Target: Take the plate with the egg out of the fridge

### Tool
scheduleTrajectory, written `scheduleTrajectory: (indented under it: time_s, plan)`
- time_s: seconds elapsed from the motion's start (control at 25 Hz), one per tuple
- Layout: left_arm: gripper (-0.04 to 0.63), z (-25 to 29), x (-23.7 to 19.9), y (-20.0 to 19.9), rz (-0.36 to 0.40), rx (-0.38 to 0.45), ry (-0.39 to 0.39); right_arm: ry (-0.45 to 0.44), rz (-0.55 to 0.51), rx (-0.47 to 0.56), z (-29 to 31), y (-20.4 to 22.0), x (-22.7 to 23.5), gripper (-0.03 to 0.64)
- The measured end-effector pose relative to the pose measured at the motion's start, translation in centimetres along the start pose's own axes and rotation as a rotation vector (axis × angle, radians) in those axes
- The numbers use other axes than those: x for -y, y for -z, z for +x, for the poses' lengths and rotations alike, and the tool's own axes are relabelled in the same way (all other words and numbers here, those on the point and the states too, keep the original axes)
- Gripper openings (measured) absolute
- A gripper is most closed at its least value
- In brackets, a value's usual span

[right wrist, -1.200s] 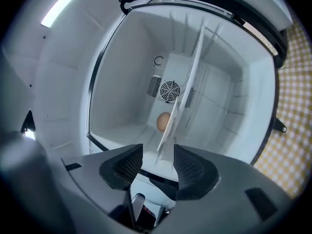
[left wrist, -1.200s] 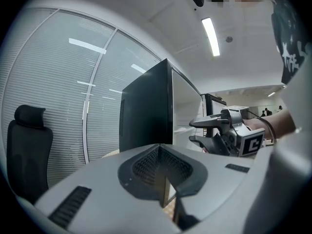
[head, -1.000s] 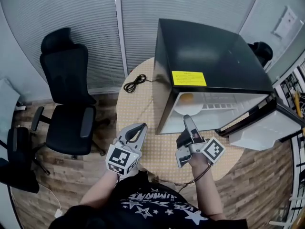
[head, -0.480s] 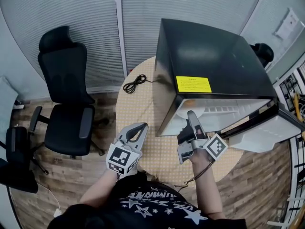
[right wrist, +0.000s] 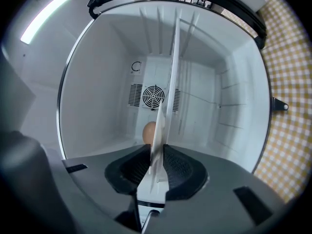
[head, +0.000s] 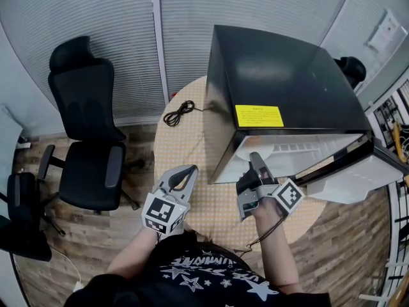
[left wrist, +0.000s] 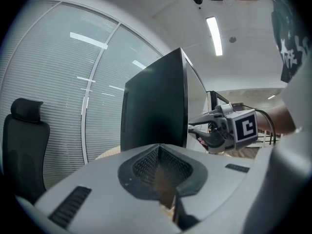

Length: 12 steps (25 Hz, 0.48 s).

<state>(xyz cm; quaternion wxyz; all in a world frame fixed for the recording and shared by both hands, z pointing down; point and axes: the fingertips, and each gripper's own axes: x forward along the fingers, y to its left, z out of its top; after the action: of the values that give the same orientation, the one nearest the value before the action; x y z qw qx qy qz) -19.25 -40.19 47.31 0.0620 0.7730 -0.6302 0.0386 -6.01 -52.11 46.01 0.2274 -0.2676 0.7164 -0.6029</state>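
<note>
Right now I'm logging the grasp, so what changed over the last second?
The right gripper edged into the open fridge and its jaws have just been closing; they now pinch the rim of the plate carrying the egg. The left gripper stayed shut and empty over the table, and the plate is still inside the fridge.

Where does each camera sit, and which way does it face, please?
Head view: on the head, steeply down on table, fridge, forearms, left gripper, right gripper.
Left gripper view: on that gripper, past its shut jaws at the fridge's side.
Right gripper view: on that gripper, into the open fridge; its jaws have just closed on the plate, egg beyond.
Shared: the right gripper, in the first two.
</note>
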Motion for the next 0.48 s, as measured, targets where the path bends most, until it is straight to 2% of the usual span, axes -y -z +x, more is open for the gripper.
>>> scheduleTrajectory:
  time_s: [0.24, 0.48]
  plan:
    - [0.008, -0.2, 0.1, 0.3, -0.002, -0.004, -0.003, 0.001, 0.059, 0.038, -0.4, -0.5, 0.2, 0.038]
    - [0.008, -0.4, 0.3, 0.3, 0.0, -0.003, -0.001, -0.007, 0.086, 0.049, -1.1, -0.6, 0.3, 0.035]
